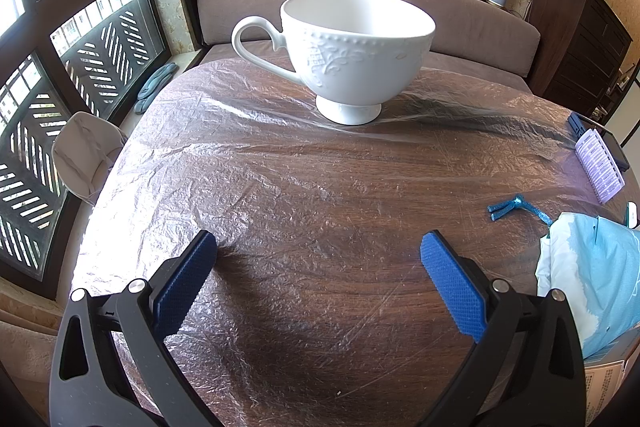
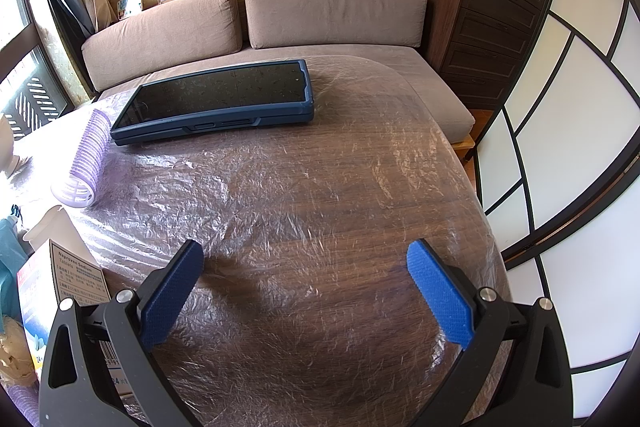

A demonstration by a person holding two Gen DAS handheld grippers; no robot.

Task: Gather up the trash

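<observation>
Table (image 1: 304, 187): round, dark wood, lying under crinkled clear film.

Left gripper (image 1: 319, 259): hovering over the bare film, blue pads spread wide, gripping nothing.

Right gripper (image 2: 305, 269): likewise hovering over bare film, pads spread wide, gripping nothing.

Cup (image 1: 340, 51): white, embossed, standing upright past the left gripper, handle pointing left.

Trash, clustered at the table edge between the two grippers, mostly getting cut off by the frame:
- Wrapper (image 1: 596, 271): pale blue and white, crumpled, running out of the left view's right edge; full shape not readable.
- Box (image 2: 60, 291): printed "Naproxen Sodium Tablets", lying at the right view's left edge, partly hidden behind the gripper frame; long axis running roughly toward the camera.
- Twist tie (image 1: 516, 207): glittery blue, lying flat, forked end pointing left, tail running right toward the wrapper.
- White container (image 2: 48, 223): only a part showing beyond the box; kind unclear.

Roller (image 2: 86, 159): lilac hair roller, lying on its side, long axis running away from the camera, open end facing near.

Tablet (image 2: 216, 99): dark screen up, blue case, lying just beyond the roller, long axis running left to right.
</observation>
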